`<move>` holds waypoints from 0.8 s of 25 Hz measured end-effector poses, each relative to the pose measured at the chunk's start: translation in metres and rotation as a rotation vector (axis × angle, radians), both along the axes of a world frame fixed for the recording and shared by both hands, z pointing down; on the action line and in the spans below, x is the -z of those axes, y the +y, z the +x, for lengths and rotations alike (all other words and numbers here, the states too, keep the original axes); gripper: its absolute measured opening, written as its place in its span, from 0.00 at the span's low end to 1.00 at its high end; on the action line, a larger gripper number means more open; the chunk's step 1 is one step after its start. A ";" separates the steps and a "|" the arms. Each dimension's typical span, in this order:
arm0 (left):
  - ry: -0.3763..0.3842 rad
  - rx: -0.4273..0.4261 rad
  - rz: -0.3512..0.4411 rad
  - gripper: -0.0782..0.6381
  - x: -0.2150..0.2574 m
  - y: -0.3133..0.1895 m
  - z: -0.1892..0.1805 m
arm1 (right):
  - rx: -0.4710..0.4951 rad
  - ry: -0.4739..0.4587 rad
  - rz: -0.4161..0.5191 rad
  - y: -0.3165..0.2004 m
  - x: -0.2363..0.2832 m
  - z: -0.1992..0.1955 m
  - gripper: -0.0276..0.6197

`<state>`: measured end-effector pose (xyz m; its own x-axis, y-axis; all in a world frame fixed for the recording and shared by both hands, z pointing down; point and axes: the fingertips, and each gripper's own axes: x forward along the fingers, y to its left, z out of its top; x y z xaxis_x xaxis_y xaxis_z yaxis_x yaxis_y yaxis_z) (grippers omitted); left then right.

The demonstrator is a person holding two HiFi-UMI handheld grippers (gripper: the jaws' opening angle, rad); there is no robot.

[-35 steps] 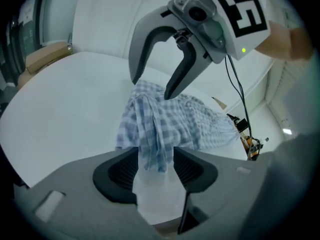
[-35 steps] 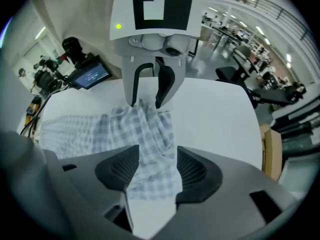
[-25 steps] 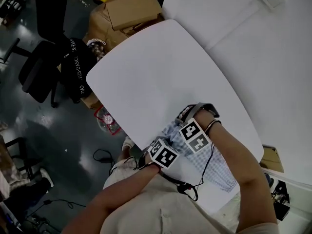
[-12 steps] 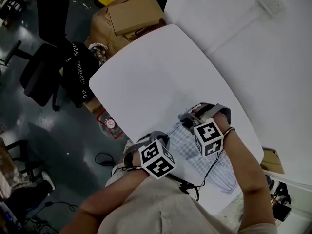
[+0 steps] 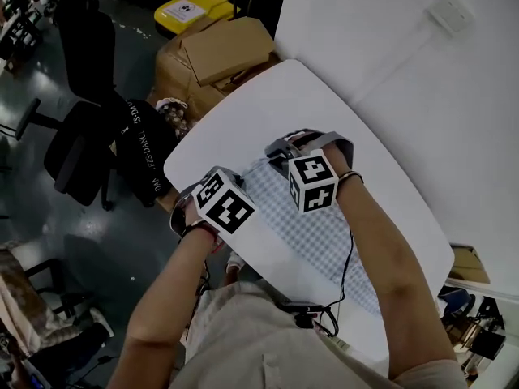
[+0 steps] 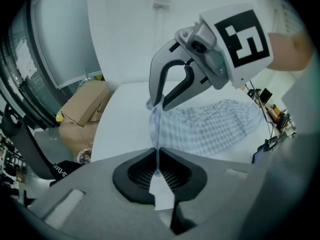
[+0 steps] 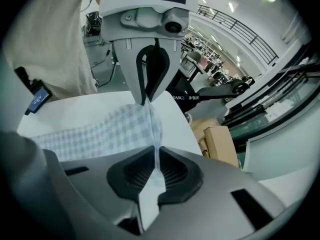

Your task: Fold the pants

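My left gripper (image 6: 158,170) and right gripper (image 7: 156,169) have just closed, and each now pinches the pants (image 5: 312,233) by one edge. I have drawn that edge up toward the table's (image 5: 268,104) far end, so the cloth stretches out, ready for folding.

Near end of the pants (image 5: 304,225) under the person's right forearm (image 5: 389,274)

clutter around a white rounded table (image 5: 243,112)

the tabletop sits against a white wall (image 5: 365,39) that carries a small white wall plate (image 5: 450,10). just beyond its far corner are stacked brown cardboard boxes (image 5: 219,55), with a yellow labelled bin (image 5: 190,8) behind them. on the dark grey floor (image 5: 122,241) to the left stands a black office chair (image 5: 75,148), and beside it a black bag with white lettering (image 5: 142,156).
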<state>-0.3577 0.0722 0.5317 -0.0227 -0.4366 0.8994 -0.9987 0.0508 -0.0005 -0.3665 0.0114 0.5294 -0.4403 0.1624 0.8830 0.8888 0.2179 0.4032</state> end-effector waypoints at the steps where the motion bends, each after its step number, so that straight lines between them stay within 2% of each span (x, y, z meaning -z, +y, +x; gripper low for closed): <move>1: -0.010 -0.003 -0.012 0.15 -0.002 0.001 -0.011 | -0.004 -0.009 0.001 0.001 -0.001 -0.012 0.10; 5: -0.036 -0.012 -0.060 0.15 -0.009 0.002 -0.051 | -0.030 -0.024 -0.012 0.002 -0.007 -0.053 0.10; 10: -0.043 -0.001 -0.136 0.15 -0.036 0.010 -0.084 | -0.080 -0.019 -0.046 0.009 -0.032 -0.084 0.11; 12: -0.069 0.023 -0.152 0.16 -0.049 0.015 -0.097 | -0.146 -0.050 -0.075 0.006 -0.036 -0.098 0.24; 13: -0.075 0.039 -0.154 0.20 -0.054 0.018 -0.102 | -0.179 -0.069 -0.090 0.002 -0.035 -0.104 0.32; 15: -0.066 0.076 -0.148 0.25 -0.063 0.025 -0.111 | -0.220 -0.091 -0.096 -0.011 -0.032 -0.113 0.39; 17: -0.043 0.101 -0.152 0.29 -0.072 0.032 -0.116 | -0.227 -0.065 -0.073 -0.025 -0.034 -0.114 0.38; 20: 0.017 0.122 -0.137 0.29 -0.086 0.039 -0.112 | -0.192 0.064 -0.057 -0.029 -0.050 -0.101 0.37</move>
<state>-0.4701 0.1108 0.6176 -0.0524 -0.3052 0.9509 -0.9851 0.1719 0.0009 -0.4676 -0.0180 0.5793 -0.4114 0.1318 0.9019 0.8521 0.4069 0.3292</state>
